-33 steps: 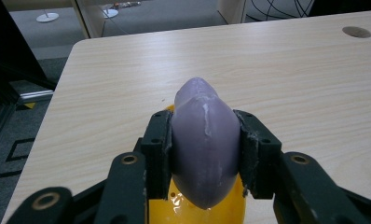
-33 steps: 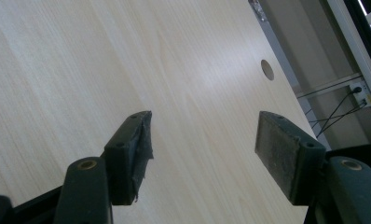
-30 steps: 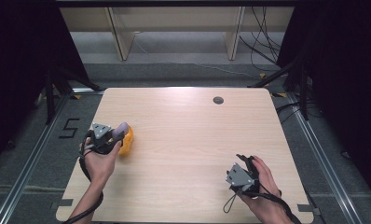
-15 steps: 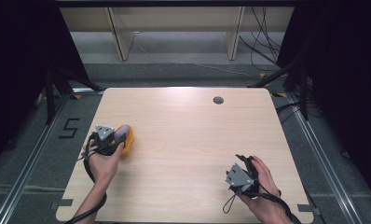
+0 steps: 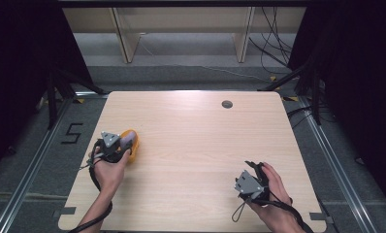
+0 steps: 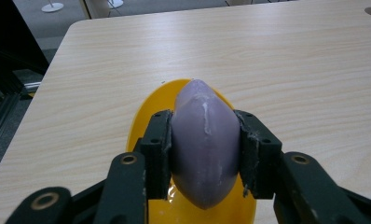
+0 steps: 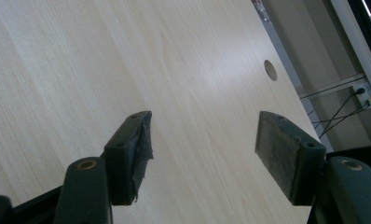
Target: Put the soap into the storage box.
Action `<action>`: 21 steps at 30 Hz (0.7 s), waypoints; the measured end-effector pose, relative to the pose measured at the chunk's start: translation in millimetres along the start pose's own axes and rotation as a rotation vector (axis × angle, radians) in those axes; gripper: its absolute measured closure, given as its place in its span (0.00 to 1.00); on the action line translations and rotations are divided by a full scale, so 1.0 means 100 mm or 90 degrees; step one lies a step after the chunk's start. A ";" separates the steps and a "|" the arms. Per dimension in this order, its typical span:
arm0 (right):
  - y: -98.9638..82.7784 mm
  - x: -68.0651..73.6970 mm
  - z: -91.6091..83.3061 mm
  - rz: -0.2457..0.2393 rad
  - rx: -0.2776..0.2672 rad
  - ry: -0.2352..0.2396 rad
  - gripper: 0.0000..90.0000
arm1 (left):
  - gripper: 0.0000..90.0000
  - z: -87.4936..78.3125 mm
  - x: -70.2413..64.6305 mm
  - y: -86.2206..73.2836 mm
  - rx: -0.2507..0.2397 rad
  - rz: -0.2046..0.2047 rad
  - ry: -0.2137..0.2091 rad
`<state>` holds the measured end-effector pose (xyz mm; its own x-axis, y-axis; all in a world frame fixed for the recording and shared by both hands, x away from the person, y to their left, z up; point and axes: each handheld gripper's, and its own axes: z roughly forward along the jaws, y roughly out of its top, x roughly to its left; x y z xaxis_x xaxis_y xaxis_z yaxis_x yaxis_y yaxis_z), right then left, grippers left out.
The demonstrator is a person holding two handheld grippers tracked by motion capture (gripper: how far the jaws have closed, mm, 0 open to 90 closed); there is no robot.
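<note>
Left gripper (image 6: 203, 154) jaws clamp purple soap (image 6: 204, 144), moved over yellow dish (image 6: 151, 112) | right gripper (image 7: 202, 154) jaws wide, empty, unmoved

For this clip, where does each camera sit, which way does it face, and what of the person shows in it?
High view: fixed above the near edge, facing forward and down on the table; both forearms, left tongs, right tongs.
Left gripper view: rides the left tongs, looking along jaws shut on a purple soap-like piece over a yellow dish.
Right gripper view: rides the right tongs, open over bare wood.
Shared: the table's round hole appears in the high and right gripper views.
</note>
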<state>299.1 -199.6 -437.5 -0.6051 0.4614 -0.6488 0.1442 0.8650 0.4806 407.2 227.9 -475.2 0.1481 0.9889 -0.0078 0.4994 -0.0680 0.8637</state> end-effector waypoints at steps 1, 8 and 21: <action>0.00 0.00 0.00 -0.006 -0.002 0.002 0.41 | 0.65 0.01 -0.01 0.00 -0.001 0.000 -0.001; 0.01 0.02 -0.01 0.023 -0.006 0.006 0.41 | 0.65 0.01 -0.03 0.00 0.009 0.001 -0.002; 0.00 0.01 0.00 0.010 -0.009 0.006 0.41 | 0.63 0.03 -0.03 -0.02 0.037 0.004 -0.013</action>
<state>298.4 -199.1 -438.1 -0.6106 0.4724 -0.6356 0.1427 0.8551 0.4985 408.0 224.8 -478.1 0.1680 0.9857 -0.0127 0.5473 -0.0826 0.8329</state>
